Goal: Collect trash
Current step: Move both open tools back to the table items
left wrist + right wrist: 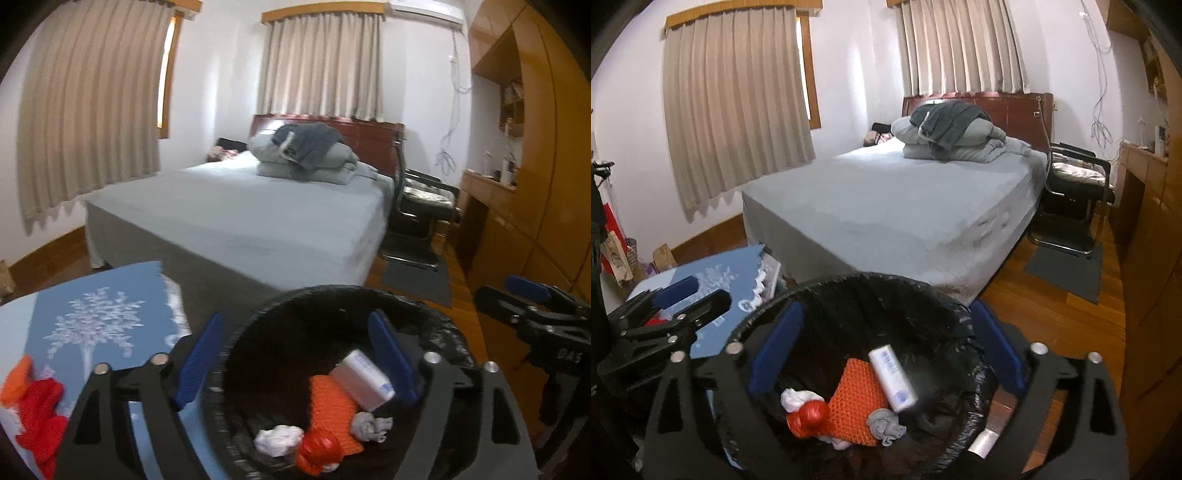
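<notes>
We hold both tools over the round black-lined waste bin (849, 295), the left tool (295, 365) and the right tool (886, 354) each spread wide and gripping nothing. Risk, in our judgement: a lowered finger could snag the liner and tip the bin. Inside lie an orange knitted cloth (855, 402), a white rectangular packet (894, 380), a red crumpled wrapper (809, 415) and grey (886, 424) and white tissue wads (798, 398). More red scraps (40, 417) wait on the blue-clothed worktop (107, 317).

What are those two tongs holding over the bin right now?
Nothing. Both the left tongs and right tongs stand open and empty above the black bin.
</notes>
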